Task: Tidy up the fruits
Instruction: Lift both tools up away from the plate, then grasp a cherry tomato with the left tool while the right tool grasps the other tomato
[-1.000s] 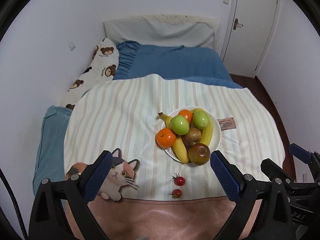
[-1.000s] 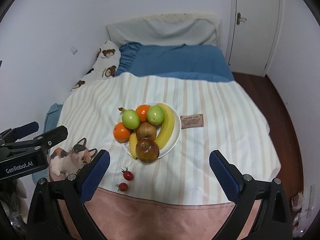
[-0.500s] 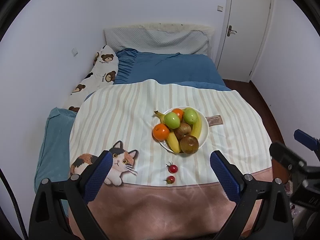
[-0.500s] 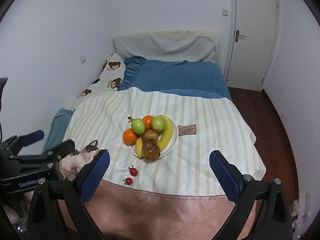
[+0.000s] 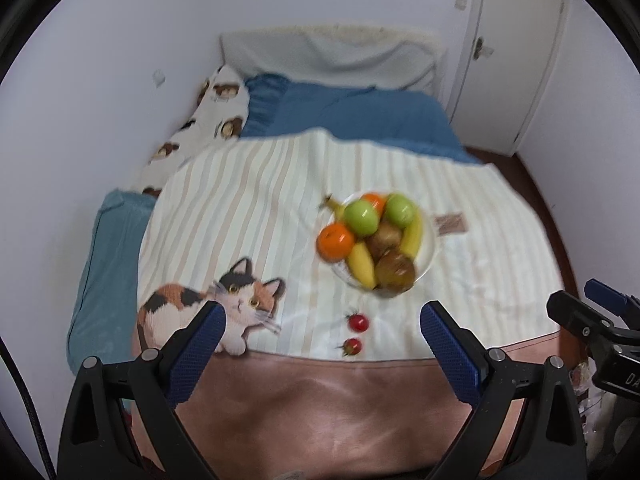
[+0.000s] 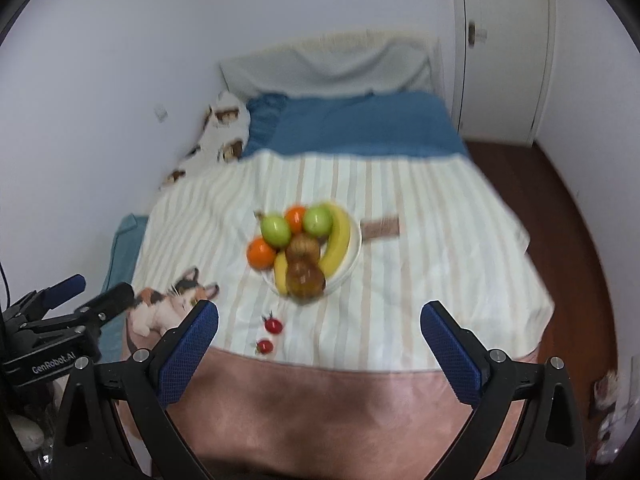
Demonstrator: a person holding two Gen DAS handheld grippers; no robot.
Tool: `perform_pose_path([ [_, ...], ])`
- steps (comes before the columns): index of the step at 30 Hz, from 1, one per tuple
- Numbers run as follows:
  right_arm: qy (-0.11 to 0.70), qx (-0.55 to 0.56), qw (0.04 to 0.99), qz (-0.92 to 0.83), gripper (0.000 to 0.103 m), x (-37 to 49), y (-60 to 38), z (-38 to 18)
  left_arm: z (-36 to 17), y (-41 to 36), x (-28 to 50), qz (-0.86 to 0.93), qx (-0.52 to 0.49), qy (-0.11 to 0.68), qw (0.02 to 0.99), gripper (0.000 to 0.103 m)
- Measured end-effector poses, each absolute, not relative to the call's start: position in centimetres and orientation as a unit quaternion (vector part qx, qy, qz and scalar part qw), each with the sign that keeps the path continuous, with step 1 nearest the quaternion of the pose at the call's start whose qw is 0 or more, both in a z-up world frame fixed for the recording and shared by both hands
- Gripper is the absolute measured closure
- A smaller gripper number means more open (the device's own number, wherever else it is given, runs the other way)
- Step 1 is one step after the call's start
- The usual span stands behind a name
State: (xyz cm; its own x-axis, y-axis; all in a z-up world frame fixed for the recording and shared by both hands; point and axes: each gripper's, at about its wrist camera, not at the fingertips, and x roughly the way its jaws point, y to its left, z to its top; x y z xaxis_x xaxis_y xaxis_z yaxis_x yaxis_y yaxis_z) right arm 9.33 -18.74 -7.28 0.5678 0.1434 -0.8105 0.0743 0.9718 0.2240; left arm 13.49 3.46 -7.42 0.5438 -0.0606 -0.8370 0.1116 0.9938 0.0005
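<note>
Both tools [image 5: 322, 320] [image 6: 320, 318] gape wide; bananas [image 6: 338, 240] lie lengthwise toward the pillow [image 6: 332, 64].

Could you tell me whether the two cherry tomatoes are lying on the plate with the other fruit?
No, both cherry tomatoes lie on the striped blanket, apart from the plate.

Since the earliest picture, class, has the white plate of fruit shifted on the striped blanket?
No. The plate sits just left of the brown label, with the two cherry tomatoes in front, as before; only the cameras moved.
</note>
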Motion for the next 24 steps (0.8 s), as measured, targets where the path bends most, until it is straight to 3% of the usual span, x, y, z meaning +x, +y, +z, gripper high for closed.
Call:
perform_pose_path([
  [2,0.485,0.133,0.864,0.031,0.006,10.4,-18.9,-10.1,-10.1,3.6,14.6,-0.038,0.031,0.498,0.866,0.003],
  [4,0.509,0.142,0.848,0.046,0.04,11.6,-18.6,-12.9,-13.5,3.6,15.7,-0.035,0.03,0.533,0.845,0.003],
  [15,0.567,0.149,0.809,0.039,0.043,14.6,-17.7,-22.7,-29.3,0.4,19.9,-0.087,0.016,0.663,0.743,0.007],
  [17,0.576,0.146,0.803,0.036,0.043,15.2,-17.6,-24.1,-31.5,0.2,20.5,-0.084,0.014,0.675,0.733,0.022],
  [19,0.582,0.143,0.799,0.035,0.043,15.7,-17.3,-25.2,-32.9,0.1,20.8,-0.078,0.021,0.676,0.732,0.029],
  [22,0.587,0.14,0.796,0.039,0.043,16.3,-16.7,-26.1,-33.0,-0.2,20.7,-0.07,0.05,0.654,0.752,0.069],
  [23,0.587,0.139,0.796,0.04,0.043,16.5,-16.4,-26.2,-32.8,0.2,20.7,-0.072,0.047,0.654,0.752,0.079],
  [24,0.587,0.138,0.796,0.043,0.043,16.7,-16.1,-26.2,-32.6,0.5,20.8,-0.074,0.043,0.655,0.751,0.08],
])
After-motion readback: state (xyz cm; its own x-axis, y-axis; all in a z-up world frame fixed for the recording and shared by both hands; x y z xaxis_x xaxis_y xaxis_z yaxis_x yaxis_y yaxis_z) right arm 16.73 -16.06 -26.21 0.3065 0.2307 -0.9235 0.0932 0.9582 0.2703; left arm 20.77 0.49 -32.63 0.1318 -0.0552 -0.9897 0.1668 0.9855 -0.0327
